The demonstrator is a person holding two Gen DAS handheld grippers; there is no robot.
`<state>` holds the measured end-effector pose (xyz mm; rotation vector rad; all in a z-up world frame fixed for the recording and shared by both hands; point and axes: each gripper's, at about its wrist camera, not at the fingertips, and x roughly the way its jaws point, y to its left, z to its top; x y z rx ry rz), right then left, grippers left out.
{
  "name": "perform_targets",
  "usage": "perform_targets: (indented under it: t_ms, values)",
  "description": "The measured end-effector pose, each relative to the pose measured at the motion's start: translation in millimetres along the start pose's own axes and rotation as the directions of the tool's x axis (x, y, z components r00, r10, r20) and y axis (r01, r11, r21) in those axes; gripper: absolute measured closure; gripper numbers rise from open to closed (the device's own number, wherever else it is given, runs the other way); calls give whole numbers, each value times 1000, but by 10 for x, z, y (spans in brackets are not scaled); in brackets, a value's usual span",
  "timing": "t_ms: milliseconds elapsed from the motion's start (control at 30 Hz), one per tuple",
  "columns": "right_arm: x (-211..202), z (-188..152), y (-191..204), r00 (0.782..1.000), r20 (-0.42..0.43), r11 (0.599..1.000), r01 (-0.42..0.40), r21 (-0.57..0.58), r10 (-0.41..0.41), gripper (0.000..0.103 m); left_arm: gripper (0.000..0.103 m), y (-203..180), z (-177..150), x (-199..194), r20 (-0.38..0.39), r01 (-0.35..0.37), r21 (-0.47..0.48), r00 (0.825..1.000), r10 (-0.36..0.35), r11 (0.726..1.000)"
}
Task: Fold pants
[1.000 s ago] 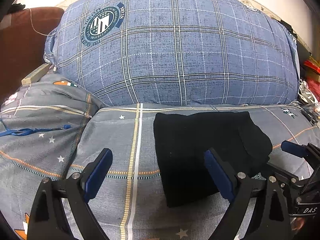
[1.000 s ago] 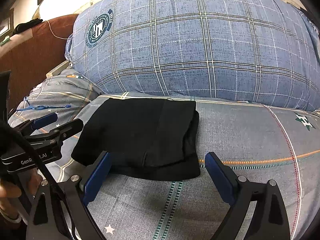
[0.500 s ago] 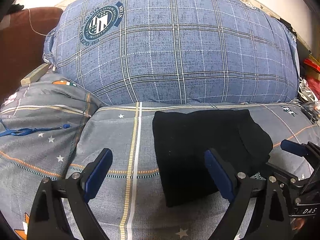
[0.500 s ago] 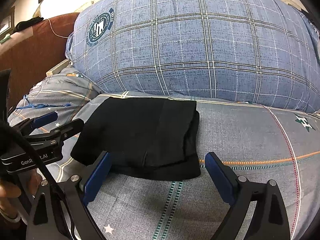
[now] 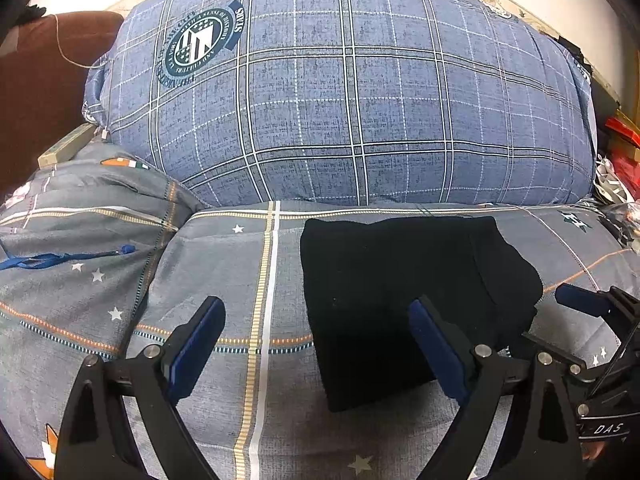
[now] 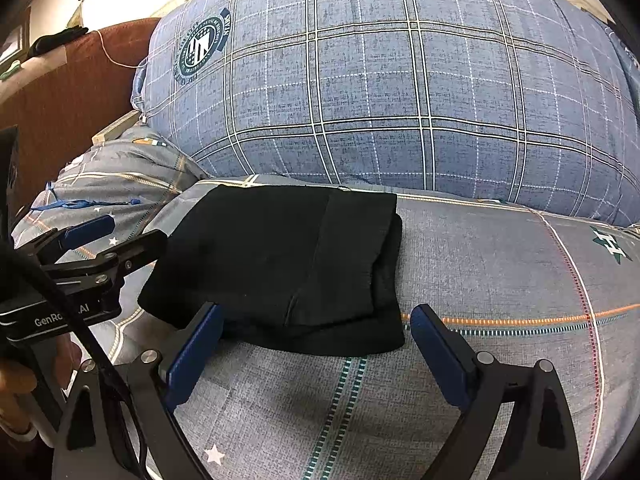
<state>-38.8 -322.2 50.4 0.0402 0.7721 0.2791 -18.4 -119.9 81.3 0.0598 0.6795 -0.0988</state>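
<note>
The black pants lie folded into a compact rectangle on the grey star-patterned bedsheet; they also show in the right wrist view. My left gripper is open and empty, just in front of the pants' near left corner. My right gripper is open and empty, just in front of the pants' near right edge. Each gripper shows at the side of the other's view: the right one and the left one.
A large blue plaid pillow stands right behind the pants. A brown headboard is at the left. A blue cord lies on the rumpled sheet at the left. Red clutter sits at the far right.
Both views have shifted very slightly. The pants and both open grippers stay as they were.
</note>
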Motion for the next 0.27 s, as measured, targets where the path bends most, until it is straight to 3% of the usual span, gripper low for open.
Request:
perform_targets:
  t_ms: [267]
  values:
    - [-85, -42, -83, 1000, -5, 1000, 5, -4, -5, 5, 10, -52, -25, -66, 10, 15, 14, 1000, -15, 1000]
